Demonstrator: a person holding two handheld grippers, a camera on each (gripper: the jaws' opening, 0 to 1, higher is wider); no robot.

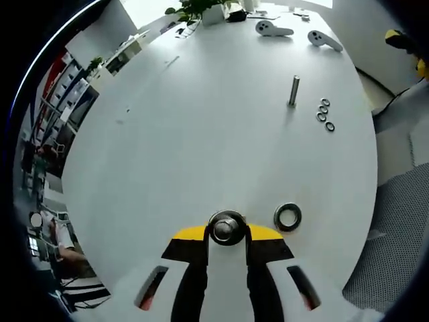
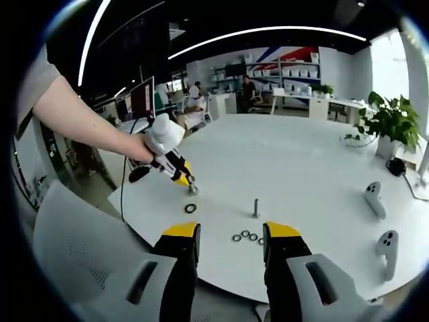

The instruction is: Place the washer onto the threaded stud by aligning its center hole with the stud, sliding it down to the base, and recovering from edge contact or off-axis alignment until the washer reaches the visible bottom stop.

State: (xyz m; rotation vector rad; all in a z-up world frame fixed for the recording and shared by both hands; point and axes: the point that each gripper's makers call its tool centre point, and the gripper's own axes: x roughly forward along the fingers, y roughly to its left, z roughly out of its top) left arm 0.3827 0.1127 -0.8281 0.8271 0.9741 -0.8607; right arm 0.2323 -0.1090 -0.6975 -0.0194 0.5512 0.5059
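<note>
Starting far left in the right gripper view: a person's hand [image 2: 137,149] holds the left gripper [image 1: 226,236] tip-down on the white table [image 2: 301,168]. Its jaws stand narrow, closed on a round metal piece [image 1: 226,228]. Seen end-on it is shiny; I cannot tell whether it is a short stud or a nut.

Next right, the large washer [image 1: 287,217] lies flat on the table just beside those jaw tips, not touching them. It looks like thin steel, so my guess is light, stiff, smooth and slippery, and not fragile. Lying flat, it gives little edge to grab. Best hold is probably across the outer rim with the centre hole left clear, likely after tipping one edge up.

Further right, the threaded stud [image 2: 256,208] stands upright and bare, well apart from the large washer. Three small washers [image 2: 246,236] sit in a short row near its base.

The right gripper [image 2: 231,231] hovers over the near table edge, jaws wide and empty, with the stud ahead between them.

Far right, two white controllers [image 2: 374,198] lie on the table, and a potted plant [image 2: 389,121] sits behind.
</note>
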